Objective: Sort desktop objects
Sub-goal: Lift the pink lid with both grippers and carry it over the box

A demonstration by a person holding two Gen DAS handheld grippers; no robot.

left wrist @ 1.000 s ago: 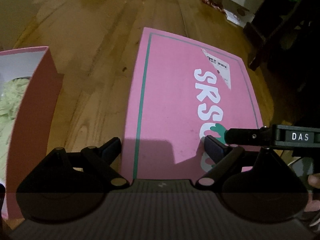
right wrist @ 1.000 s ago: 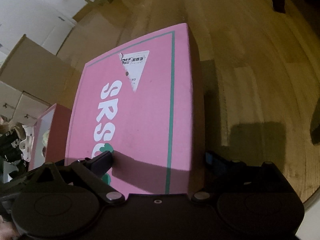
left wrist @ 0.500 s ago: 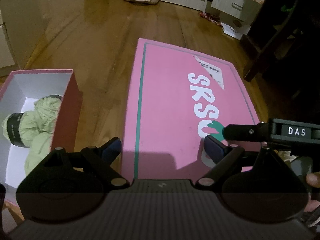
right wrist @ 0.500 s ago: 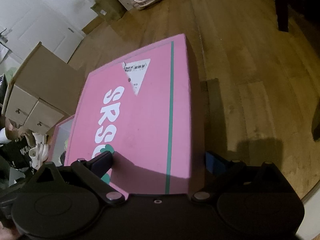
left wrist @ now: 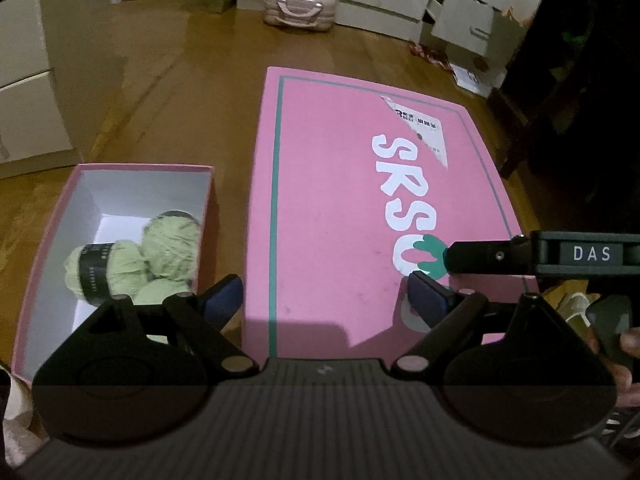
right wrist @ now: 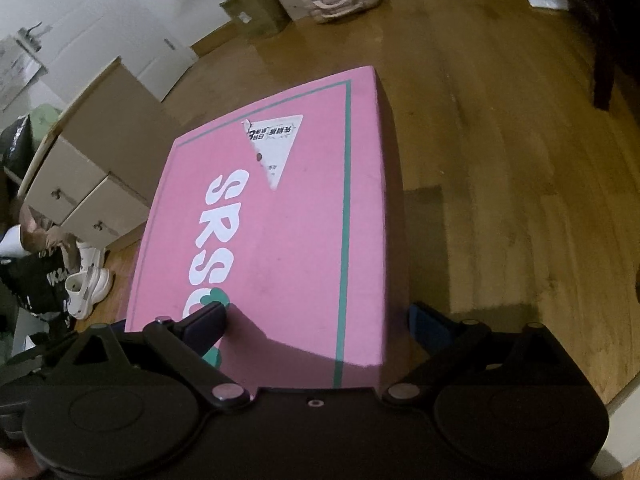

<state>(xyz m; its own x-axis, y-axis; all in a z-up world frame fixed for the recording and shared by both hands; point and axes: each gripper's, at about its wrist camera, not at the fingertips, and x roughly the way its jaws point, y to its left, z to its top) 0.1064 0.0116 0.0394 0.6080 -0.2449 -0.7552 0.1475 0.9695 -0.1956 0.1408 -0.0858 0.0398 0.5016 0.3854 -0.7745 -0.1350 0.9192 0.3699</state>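
Note:
A pink box lid (left wrist: 340,200) with white letters and a green border hangs above the wooden floor, held between both grippers. My left gripper (left wrist: 326,300) straddles its near left part: the left finger presses the lid's side wall and the right finger lies on its top. In the right wrist view, my right gripper (right wrist: 318,322) grips the same lid (right wrist: 280,240) at the near right, one finger on top and one against the right wall. A finger of that right gripper (left wrist: 500,256) reaches in from the right. To the left on the floor stands the open pink box (left wrist: 140,167) holding green yarn balls (left wrist: 168,244).
A small pink suitcase (left wrist: 298,8) and white drawer units (left wrist: 460,20) stand along the far wall. Cardboard drawer boxes (right wrist: 88,184) and white shoes (right wrist: 86,288) are at the left. A dark furniture leg (right wrist: 604,80) stands at the right. A hand (left wrist: 628,344) grips the right tool.
Both grippers have risen with the lid still in their hold. The floor has dropped away, and the open box with the yarn has come fully into the left wrist view.

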